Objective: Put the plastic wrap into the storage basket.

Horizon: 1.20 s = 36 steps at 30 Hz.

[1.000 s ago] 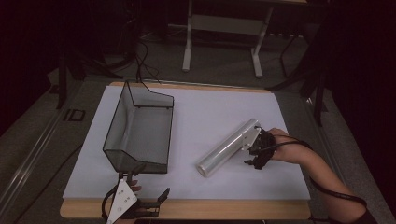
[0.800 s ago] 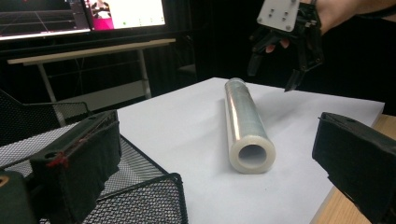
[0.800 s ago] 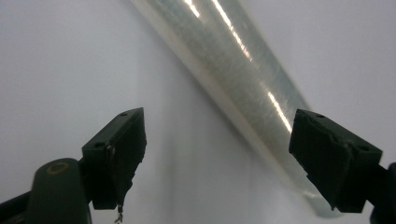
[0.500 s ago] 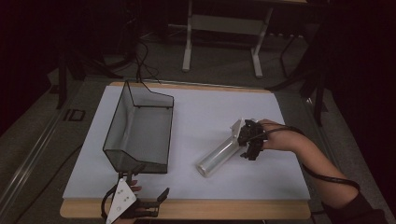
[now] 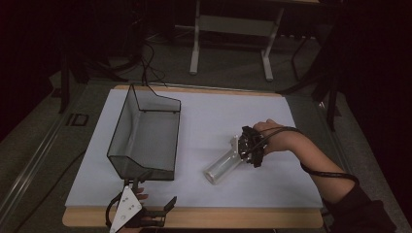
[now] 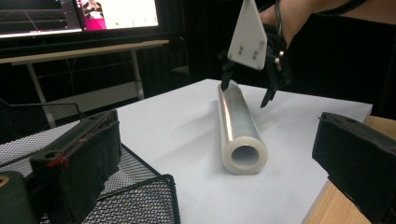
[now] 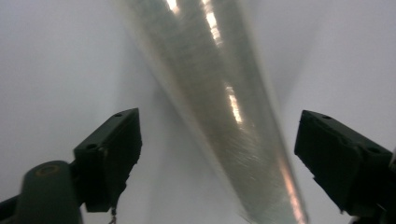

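The counter [image 5: 291,194] carries a white sheet, and my landmark is the mesh basket [image 5: 145,141] standing on its left half. The film roll [image 5: 224,166] lies flat on the sheet to the right of the basket, well apart from it, open core end toward me. My right tool [image 5: 242,148] sits over the roll's far end, jaws spread w/ the roll between them but pads not pressing yet, as the right gripper view shows w/ gaps on both sides of the roll [image 7: 224,121]. To do this well I think I should drop lower so the pads [image 7: 109,154] meet the roll at its widest line, keep the jaws square across its axis, then squeeze gently, since the slick round surface could squirt out or roll off toward the basket. My left tool [image 5: 141,213] waits at the counter's near edge just in front of the basket, also spread and holding nothing. Vs a sec ago: the right tool came in from farther right of the roll & now straddles it; its jaws have just been closing a bit around the roll. Roll, basket & left tool unmoved.
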Each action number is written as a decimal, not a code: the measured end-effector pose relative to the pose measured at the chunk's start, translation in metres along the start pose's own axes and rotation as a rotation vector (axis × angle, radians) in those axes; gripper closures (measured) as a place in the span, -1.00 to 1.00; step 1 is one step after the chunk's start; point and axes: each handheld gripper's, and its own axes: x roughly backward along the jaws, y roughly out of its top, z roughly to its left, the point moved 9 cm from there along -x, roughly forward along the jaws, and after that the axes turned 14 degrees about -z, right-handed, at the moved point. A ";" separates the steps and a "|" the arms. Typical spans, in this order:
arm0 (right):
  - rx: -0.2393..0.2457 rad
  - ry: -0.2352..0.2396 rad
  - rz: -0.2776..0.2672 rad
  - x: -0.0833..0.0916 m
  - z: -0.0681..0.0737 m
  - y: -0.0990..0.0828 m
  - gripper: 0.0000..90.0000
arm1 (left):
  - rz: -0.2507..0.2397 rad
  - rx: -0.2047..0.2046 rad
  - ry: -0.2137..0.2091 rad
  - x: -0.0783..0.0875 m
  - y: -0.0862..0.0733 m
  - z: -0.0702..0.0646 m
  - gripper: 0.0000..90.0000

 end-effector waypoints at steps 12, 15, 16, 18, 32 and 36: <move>0.115 0.014 0.056 -0.033 -0.010 -0.004 -0.52 | 0.003 0.006 -0.015 0.000 -0.001 -0.002 -0.96; 0.141 0.029 0.057 -0.042 -0.008 -0.003 -0.49 | 0.002 0.010 -0.012 0.000 -0.001 -0.001 -0.96; 0.153 0.037 0.054 -0.044 -0.008 -0.002 -0.48 | 0.005 0.011 -0.012 0.000 -0.001 -0.001 -0.96; 0.155 0.052 0.066 -0.046 -0.007 -0.002 -0.47 | 0.007 0.013 -0.013 0.000 -0.002 -0.001 -0.96; 0.059 0.139 0.165 -0.036 -0.001 0.000 -0.33 | 0.008 0.010 -0.005 0.000 -0.002 0.001 -0.96; -0.173 0.144 0.091 -0.007 -0.009 0.007 -0.30 | 0.010 0.009 -0.004 -0.001 -0.002 0.001 -0.96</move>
